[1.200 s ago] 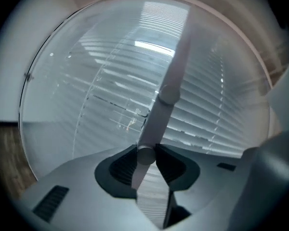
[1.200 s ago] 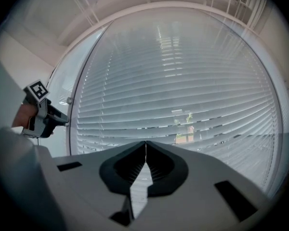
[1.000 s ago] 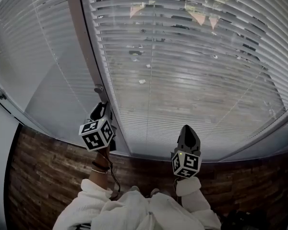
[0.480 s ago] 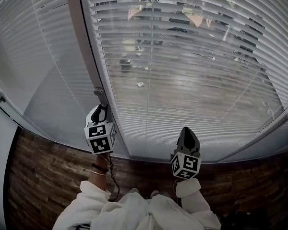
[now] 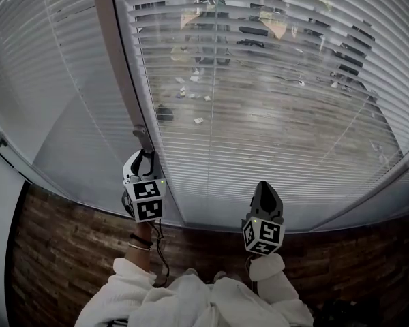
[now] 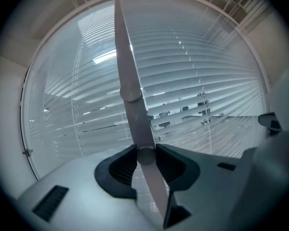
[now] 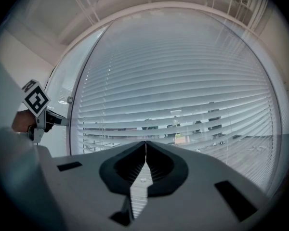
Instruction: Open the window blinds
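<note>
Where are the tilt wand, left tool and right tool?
tilt wand (image 6: 126, 66): left gripper view, upper shaft.
left tool (image 6: 145, 153): left gripper view, between fingertips.
right tool (image 7: 145, 146): right gripper view, between fingertips.

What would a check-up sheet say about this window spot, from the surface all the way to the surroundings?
Surface: brown planks below the window; no table in view.
Job's things: window blinds are down with slats tilted partly open; the tilt wand hangs beside the window frame.
Clutter: nothing seen.
Grippers: left gripper is shut on the tilt wand; right gripper is shut and empty.
Cables: a thin dark cable runs under the left gripper.
Surroundings: the person's white sleeves; the outdoors shows blurred between the slats.
</note>
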Action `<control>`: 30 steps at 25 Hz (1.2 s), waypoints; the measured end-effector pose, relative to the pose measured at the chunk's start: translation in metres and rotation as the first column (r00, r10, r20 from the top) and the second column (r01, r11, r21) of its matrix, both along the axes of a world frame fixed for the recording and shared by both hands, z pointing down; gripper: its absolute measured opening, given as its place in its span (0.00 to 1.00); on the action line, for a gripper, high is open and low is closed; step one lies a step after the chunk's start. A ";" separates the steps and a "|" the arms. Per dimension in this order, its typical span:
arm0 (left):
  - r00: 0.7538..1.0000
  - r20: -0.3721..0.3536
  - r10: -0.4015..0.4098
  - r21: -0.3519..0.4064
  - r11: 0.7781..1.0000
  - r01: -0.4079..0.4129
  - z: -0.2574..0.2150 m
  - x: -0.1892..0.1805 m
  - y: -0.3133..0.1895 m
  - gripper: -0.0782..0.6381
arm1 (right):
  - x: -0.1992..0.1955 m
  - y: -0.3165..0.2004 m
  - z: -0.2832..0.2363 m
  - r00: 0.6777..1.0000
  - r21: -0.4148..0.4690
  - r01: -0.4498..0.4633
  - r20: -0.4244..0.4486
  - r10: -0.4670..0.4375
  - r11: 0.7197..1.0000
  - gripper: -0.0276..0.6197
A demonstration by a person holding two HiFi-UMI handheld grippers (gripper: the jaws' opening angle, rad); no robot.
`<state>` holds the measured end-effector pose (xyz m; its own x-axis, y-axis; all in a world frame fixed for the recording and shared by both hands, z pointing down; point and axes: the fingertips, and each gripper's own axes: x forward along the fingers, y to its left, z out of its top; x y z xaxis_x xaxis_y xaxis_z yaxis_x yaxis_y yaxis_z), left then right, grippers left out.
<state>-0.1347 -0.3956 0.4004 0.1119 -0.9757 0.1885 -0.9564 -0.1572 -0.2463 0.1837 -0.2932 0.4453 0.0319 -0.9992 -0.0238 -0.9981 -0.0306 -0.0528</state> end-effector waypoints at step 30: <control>0.711 -0.541 0.450 -0.039 0.830 -0.556 0.116 0.188 0.132 0.11 | -0.040 0.020 0.047 0.997 -0.109 0.076 -0.025 -0.079 0.991 0.06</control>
